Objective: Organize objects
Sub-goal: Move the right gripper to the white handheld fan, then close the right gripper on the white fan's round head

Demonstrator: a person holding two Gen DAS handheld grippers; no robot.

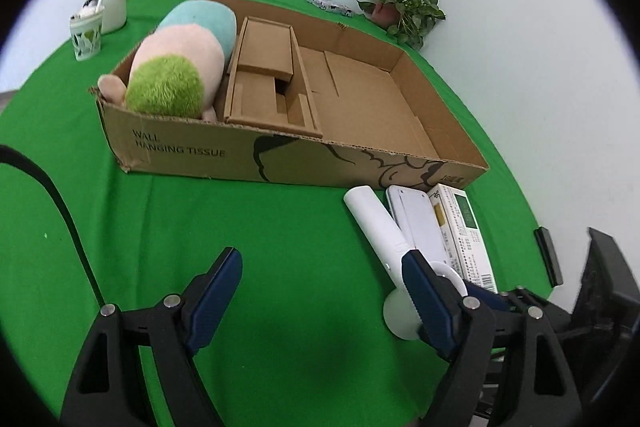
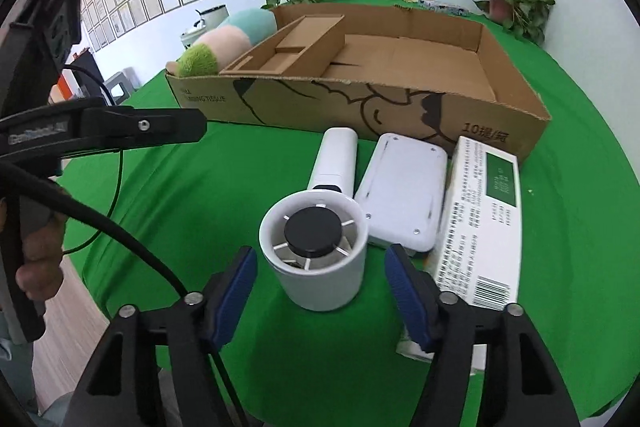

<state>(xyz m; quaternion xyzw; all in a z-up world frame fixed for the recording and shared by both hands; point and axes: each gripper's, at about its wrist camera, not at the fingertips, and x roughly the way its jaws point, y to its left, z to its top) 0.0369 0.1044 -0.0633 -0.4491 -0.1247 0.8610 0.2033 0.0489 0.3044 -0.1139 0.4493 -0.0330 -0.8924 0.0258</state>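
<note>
Three white items (image 2: 400, 191) crowd the box (image 2: 500, 123) front wall, touching it.

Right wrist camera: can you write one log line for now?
right gripper: open, around fan, not touching | left gripper: open, empty | plush toy: in cardboard box

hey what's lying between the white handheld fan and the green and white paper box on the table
A flat white case lies between the handheld fan and the printed box, close against both; clearest in the right wrist view.
</note>
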